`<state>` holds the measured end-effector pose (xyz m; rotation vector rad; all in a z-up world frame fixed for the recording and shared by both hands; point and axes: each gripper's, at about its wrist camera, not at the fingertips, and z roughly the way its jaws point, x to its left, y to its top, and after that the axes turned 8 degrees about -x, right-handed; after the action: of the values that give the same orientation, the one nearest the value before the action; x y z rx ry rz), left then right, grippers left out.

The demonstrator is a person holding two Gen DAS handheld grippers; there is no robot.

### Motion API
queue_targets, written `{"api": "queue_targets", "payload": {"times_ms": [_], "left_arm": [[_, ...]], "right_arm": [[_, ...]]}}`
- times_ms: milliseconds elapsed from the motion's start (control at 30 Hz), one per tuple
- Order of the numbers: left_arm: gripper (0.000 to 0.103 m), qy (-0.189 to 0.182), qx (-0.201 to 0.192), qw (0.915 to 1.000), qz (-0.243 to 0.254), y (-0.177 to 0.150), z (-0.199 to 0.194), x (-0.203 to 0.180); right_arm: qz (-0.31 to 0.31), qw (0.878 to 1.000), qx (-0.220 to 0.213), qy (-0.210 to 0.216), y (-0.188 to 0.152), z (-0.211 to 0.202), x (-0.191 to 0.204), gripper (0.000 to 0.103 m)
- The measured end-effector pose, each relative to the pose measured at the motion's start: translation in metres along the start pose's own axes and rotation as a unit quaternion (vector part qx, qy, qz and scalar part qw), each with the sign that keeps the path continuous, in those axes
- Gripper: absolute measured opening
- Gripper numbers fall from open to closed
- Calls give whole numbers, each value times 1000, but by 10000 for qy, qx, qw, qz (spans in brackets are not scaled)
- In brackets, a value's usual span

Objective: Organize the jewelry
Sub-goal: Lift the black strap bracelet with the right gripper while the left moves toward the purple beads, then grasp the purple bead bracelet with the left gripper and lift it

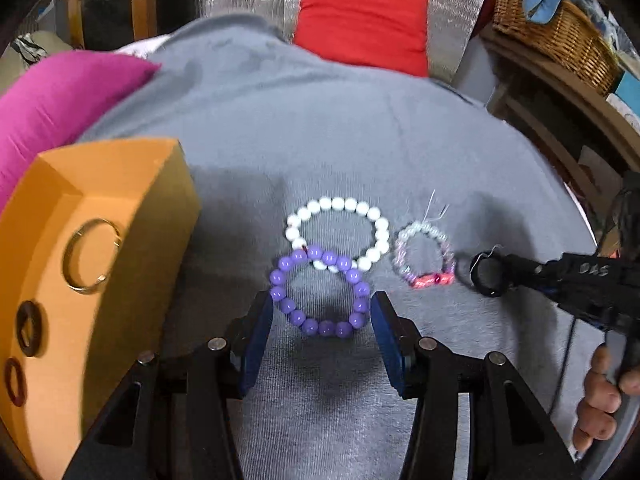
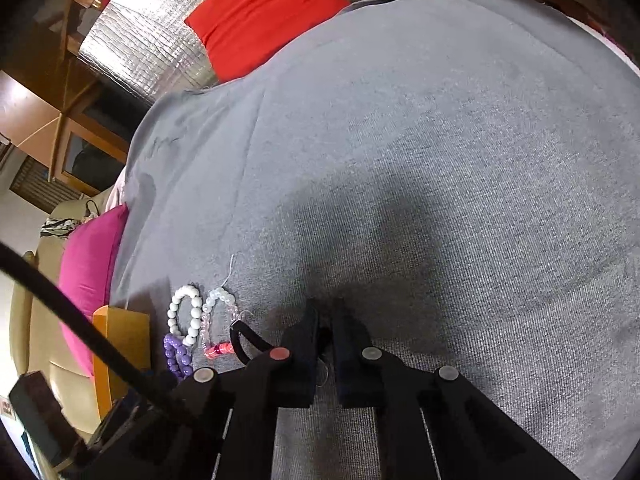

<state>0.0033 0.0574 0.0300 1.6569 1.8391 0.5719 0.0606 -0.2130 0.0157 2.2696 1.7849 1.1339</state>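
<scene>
- While the left hand-held gripper (image 1: 322,316) hovered with its jaws spread wide, the purple bead bracelet (image 1: 319,292) lay between its fingertips on the grey cloth (image 1: 320,128), apparently not yet touched.
- The white bead bracelet (image 1: 339,233) lay just beyond, overlapped by the purple one.
- A clear bead bracelet (image 1: 424,256) with a pink section sat just to the right.
- The right hand-held gripper (image 2: 325,314) had its jaws nearly together; whether they pinched the black loop (image 1: 486,274) I cannot tell.
- The orange box (image 1: 96,264) at left held a metal ring (image 1: 91,255) and two dark rings (image 1: 29,329).
</scene>
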Motion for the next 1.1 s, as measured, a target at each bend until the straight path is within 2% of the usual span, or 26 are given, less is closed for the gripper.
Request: {"api": "queue_targets", "payload": {"times_ms": [67, 233, 267, 333, 367, 400, 433, 500, 633, 667, 700, 767, 833, 967, 1033, 1100], "left_arm": [[51, -74, 122, 9999, -58, -2, 7, 2], [51, -195, 62, 9996, -180, -3, 10, 8], [49, -197, 53, 9996, -182, -4, 9, 9], [40, -192, 40, 9997, -133, -4, 9, 8], [37, -232, 42, 9997, -114, -5, 9, 8], [30, -285, 55, 9995, -90, -5, 8, 7], [24, -313, 71, 9995, -65, -6, 8, 7], [21, -367, 111, 9993, -31, -7, 6, 7], [20, -536, 216, 9983, 9, -9, 0, 8], [20, -611, 259, 9978, 13, -10, -2, 8], [20, -661, 282, 9974, 21, -10, -3, 7], [20, -769, 343, 9964, 73, -13, -6, 5], [20, -884, 478, 9948, 164, -16, -8, 1], [20, -947, 629, 9930, 328, -19, -11, -3], [29, -956, 680, 9923, 396, -20, -13, -3], [34, -914, 707, 9922, 462, -21, -14, -2]], "right_arm": [[22, 10000, 21, 18, 1, -1, 1, 11], [-22, 10000, -5, 56, 2, -8, 5, 24], [-15, 10000, 3, 79, 2, -9, 5, 30], [18, 9999, 5, 123, 1, -11, 5, 46], [30, 9999, -20, 115, 1, -12, 5, 57], [30, 9999, -64, 119, 1, -13, 6, 60], [19, 9999, -90, 117, 1, -14, 7, 60], [-22, 9999, -88, 97, 0, -12, 9, 60], [-386, 9991, -171, -36, -5, -8, 19, 57], [-557, 9982, -202, -114, -6, -7, 23, 48], [-727, 9970, -195, -153, -8, -6, 27, 33], [-914, 9957, -96, -142, -11, -2, 31, 31], [-1105, 9936, -127, -214, -12, -2, 33, 24], [-1075, 9939, -1, -227, -10, -6, 28, 22], [-1032, 9943, 41, -254, -9, -11, 23, 21], [-946, 9952, 73, -249, -7, -17, 17, 21]]}}
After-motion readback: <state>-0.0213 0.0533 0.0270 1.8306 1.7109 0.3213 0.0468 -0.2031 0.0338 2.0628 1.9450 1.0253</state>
